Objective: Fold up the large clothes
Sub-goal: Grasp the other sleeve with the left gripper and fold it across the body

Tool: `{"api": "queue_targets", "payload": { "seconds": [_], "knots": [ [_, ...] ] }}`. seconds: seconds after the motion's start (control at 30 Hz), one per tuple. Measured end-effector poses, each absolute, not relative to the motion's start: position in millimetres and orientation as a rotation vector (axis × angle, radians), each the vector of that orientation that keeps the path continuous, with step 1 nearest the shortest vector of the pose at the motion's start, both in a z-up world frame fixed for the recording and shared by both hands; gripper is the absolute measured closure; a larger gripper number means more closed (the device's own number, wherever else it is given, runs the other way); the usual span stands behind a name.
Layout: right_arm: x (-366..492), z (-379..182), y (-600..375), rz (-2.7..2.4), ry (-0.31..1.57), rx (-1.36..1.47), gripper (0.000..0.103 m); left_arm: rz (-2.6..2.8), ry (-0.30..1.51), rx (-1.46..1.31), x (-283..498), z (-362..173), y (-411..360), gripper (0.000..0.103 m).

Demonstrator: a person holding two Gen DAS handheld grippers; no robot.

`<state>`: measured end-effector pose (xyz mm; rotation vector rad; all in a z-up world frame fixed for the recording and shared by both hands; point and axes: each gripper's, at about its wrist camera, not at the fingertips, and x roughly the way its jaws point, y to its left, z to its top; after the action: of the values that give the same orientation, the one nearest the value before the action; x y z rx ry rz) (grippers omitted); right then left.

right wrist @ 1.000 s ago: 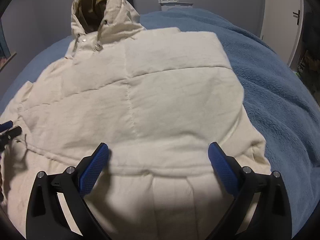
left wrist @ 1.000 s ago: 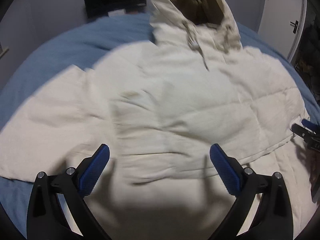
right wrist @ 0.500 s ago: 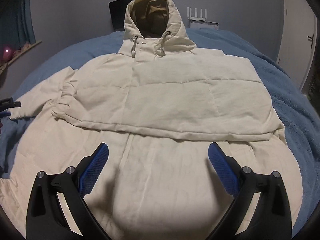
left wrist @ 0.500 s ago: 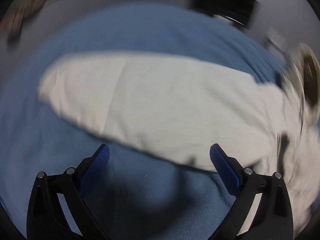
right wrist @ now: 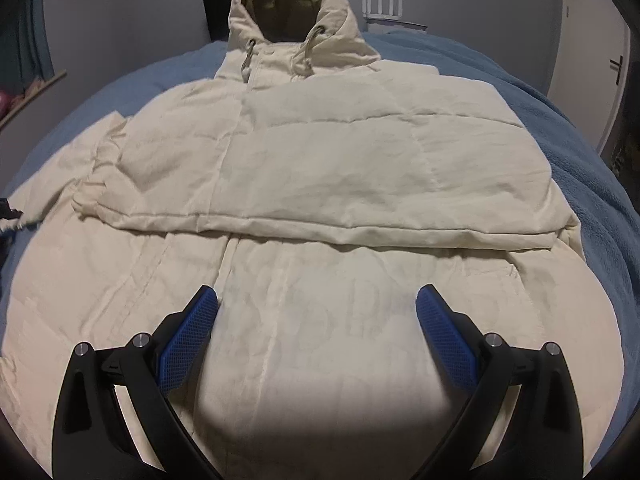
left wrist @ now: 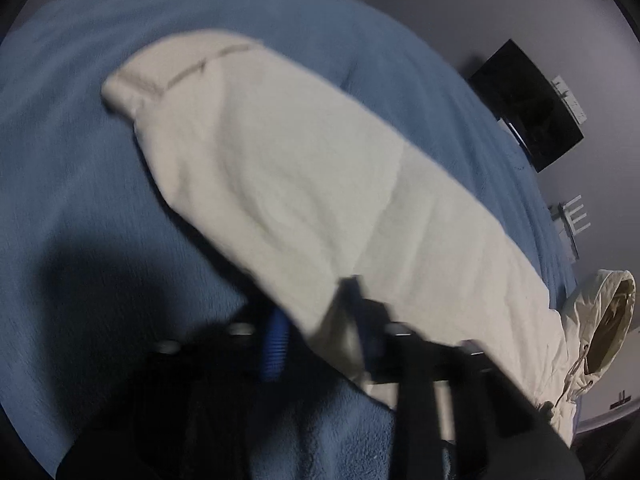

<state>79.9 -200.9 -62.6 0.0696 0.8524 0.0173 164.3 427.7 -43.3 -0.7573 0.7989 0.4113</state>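
Observation:
A cream hooded puffer jacket (right wrist: 320, 160) lies front-up on a blue blanket (right wrist: 580, 140), hood (right wrist: 288, 4) at the far end. One sleeve is folded across the chest (right wrist: 360, 216). My right gripper (right wrist: 316, 308) hovers open over the lower front, nothing between its blue pads. In the left wrist view the other sleeve (left wrist: 300, 184) stretches out over the blanket (left wrist: 80, 160), cuff (left wrist: 128, 88) far left. My left gripper (left wrist: 316, 328), blurred, is closing on the sleeve's near edge, fabric filling the gap between its fingers.
A black screen (left wrist: 528, 104) and a white router (right wrist: 382, 4) stand against the grey wall beyond the bed. A white door (right wrist: 592, 60) is at the right. Blue blanket extends around the jacket on both sides.
My left gripper swung from over the jacket body out to the spread sleeve, rolled, and its jaws came together on the sleeve edge. My right gripper shifted over the jacket's lower front, still open.

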Motion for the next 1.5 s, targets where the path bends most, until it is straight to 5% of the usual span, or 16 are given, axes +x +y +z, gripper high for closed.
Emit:
{"api": "queue_targets", "payload": {
  "seconds": [0.07,0.33,0.7,0.97,1.23,1.33,1.37,1.4,1.47,1.5],
  "knots": [
    [79.6,-64.2,-199.0,0.015,0.850,0.059,0.007,0.399,0.736,-0.743,160.6,-27.8,428.3,0.095],
    [78.1,-66.3,-202.4,0.027,0.847,0.078,0.007,0.286,0.568,-0.395,164.4,63.0,354.8,0.099],
    [21.0,14.3,-235.9,0.033,0.830,0.119,0.007,-0.153,0.371,0.059,137.2,179.7,141.1,0.099],
    [5.7,19.7,-261.0,-0.035,0.776,0.093,0.007,-0.413,0.422,0.228,129.5,140.0,-21.3,0.099],
    [15.5,-5.0,-281.1,-0.029,0.819,0.172,0.007,-0.491,0.668,0.259,143.8,36.6,-65.8,0.099],
    [17.9,-10.0,-282.0,-0.019,0.833,0.188,0.007,-0.550,0.723,0.243,145.7,9.8,-76.0,0.085],
    [18.4,-10.5,-281.4,-0.011,0.834,0.192,0.007,-0.574,0.740,0.237,143.1,2.5,-77.6,0.063],
    [18.8,-10.9,-279.7,-0.004,0.835,0.192,0.007,-0.576,0.746,0.232,139.1,-2.3,-76.9,0.032],
    [18.9,-11.2,-276.0,0.006,0.836,0.179,0.007,-0.556,0.730,0.205,130.7,-3.1,-73.1,0.010],
    [18.6,-10.9,-273.2,0.012,0.837,0.169,0.007,-0.568,0.728,0.170,127.1,-0.9,-66.4,0.010]
  ]
}}
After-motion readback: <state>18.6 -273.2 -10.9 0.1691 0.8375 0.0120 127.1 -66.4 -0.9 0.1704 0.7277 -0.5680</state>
